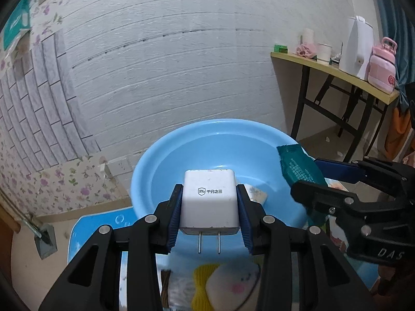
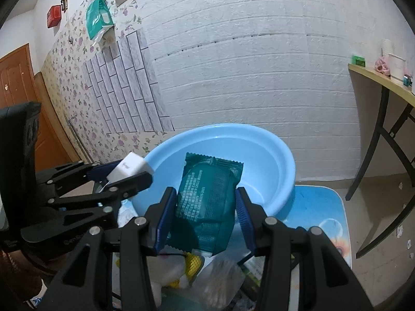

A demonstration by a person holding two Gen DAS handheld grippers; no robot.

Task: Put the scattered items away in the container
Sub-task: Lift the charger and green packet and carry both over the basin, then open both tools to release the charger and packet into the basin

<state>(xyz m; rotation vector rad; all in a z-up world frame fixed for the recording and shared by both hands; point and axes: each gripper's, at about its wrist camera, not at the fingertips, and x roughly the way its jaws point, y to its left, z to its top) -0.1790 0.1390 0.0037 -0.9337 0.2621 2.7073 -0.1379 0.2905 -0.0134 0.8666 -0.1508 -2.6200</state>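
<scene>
Left claw (image 1: pixel 209 207) grips white charger (image 1: pixel 209 202), logo partly legible: "3%".

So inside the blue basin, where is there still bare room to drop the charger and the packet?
The round light-blue plastic basin is mostly bare across its floor and far wall. Only a small pale packet lies by the near rim, behind the white plug-in charger. It is crowded in front of the basin, under the dark green foil packet.

Both views are taken close in from the wrists, angled down along the fingers toward the white brick wall (image 1: pixel 181 51). The round light-blue plastic basin (image 1: pixel 160 160) (image 2: pixel 282 160) is shared, each gripper caught sideways by the other.
</scene>
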